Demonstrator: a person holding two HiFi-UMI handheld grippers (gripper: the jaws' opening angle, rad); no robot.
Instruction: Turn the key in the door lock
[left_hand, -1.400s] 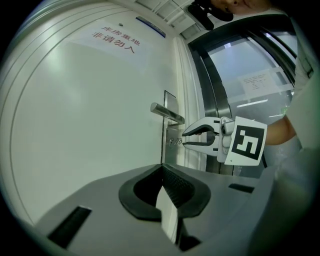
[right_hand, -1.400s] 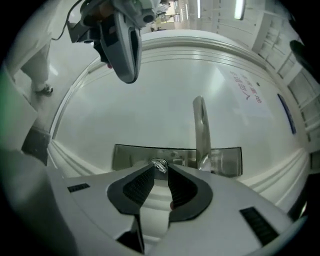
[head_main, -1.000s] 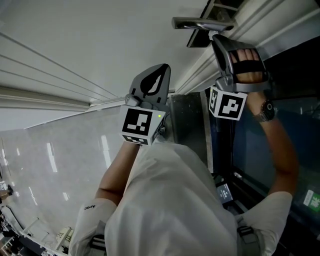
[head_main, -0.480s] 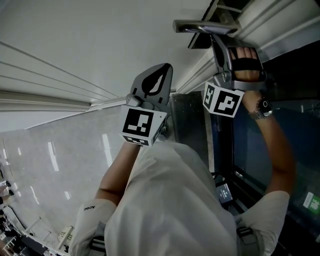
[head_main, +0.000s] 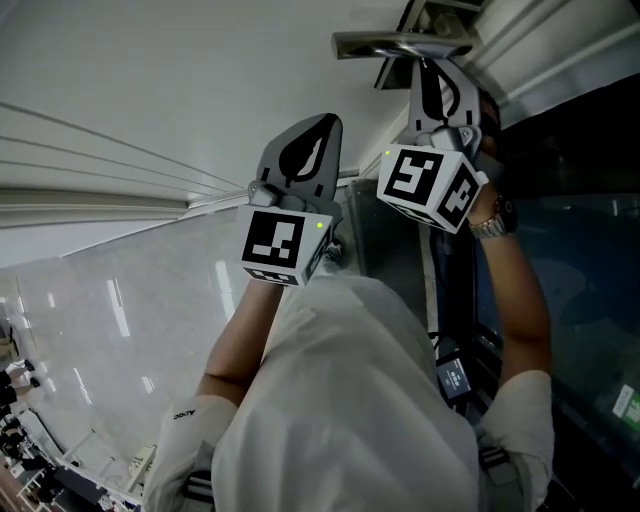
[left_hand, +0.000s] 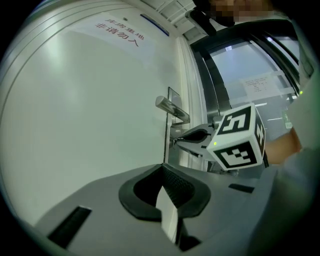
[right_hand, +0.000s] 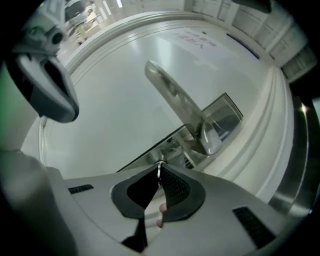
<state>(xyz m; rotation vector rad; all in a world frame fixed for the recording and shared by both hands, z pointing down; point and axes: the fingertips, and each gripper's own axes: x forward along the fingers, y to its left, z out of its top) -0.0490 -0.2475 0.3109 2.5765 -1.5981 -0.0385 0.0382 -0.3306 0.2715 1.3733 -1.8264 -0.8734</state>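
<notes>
I am working the white door (head_main: 150, 80) below its lever handle (right_hand: 180, 110). My left hand-held gripper (left_hand: 162, 172) is idling, jaws together, empty. My right hand-held gripper (right_hand: 159, 175) is closing on the key (right_hand: 158, 167) at mid-frame; I am judging the turn unfinished.

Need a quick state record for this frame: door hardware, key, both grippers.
door: white
handle: metal lever on a plate at the door's edge
key: thin metal, between the right gripper's jaw tips, below the handle
right gripper: at the plate, jaws closing on the key
left gripper: back from the door, jaws together, nothing between them
</notes>
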